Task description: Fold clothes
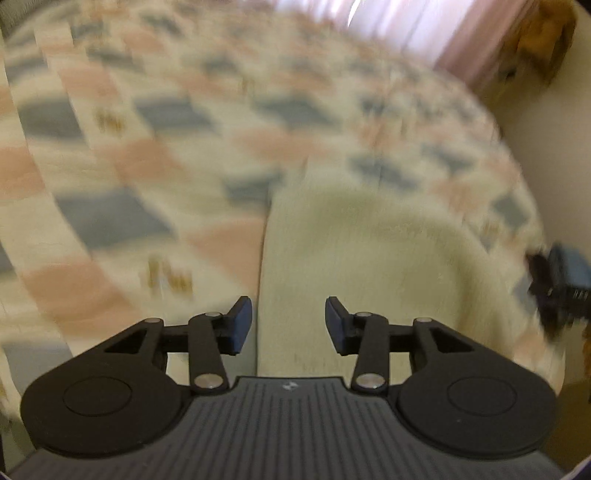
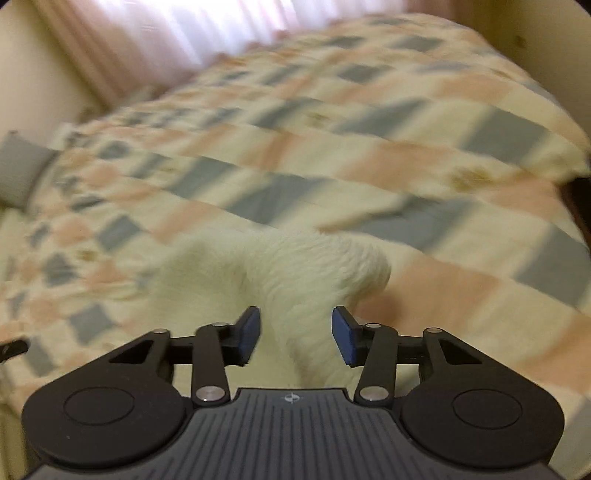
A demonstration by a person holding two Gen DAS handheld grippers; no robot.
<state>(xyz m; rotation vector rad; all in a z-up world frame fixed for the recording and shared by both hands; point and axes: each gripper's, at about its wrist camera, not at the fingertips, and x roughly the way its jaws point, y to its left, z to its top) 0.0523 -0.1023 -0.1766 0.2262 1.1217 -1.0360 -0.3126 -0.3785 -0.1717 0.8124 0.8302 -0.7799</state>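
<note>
A cream fluffy garment (image 1: pixel 369 258) lies on the patchwork bedspread (image 1: pixel 129 147), blurred by motion. My left gripper (image 1: pixel 289 325) is open just above its near left part, its blue pads apart with the fabric showing between them. In the right wrist view the same cream garment (image 2: pixel 280 273) bulges up in front of my right gripper (image 2: pixel 295 339), which is open with the cloth lying between and under its pads. Whether either gripper touches the fabric is not clear. The other gripper (image 1: pixel 561 280) shows as a dark shape at the right edge of the left wrist view.
The bedspread (image 2: pixel 369 147) of pink, grey-blue and cream squares covers the whole bed. Pink curtains (image 2: pixel 166 29) hang behind it, a grey pillow (image 2: pixel 18 170) lies at the left, and a pale wall (image 1: pixel 554 147) stands to the right.
</note>
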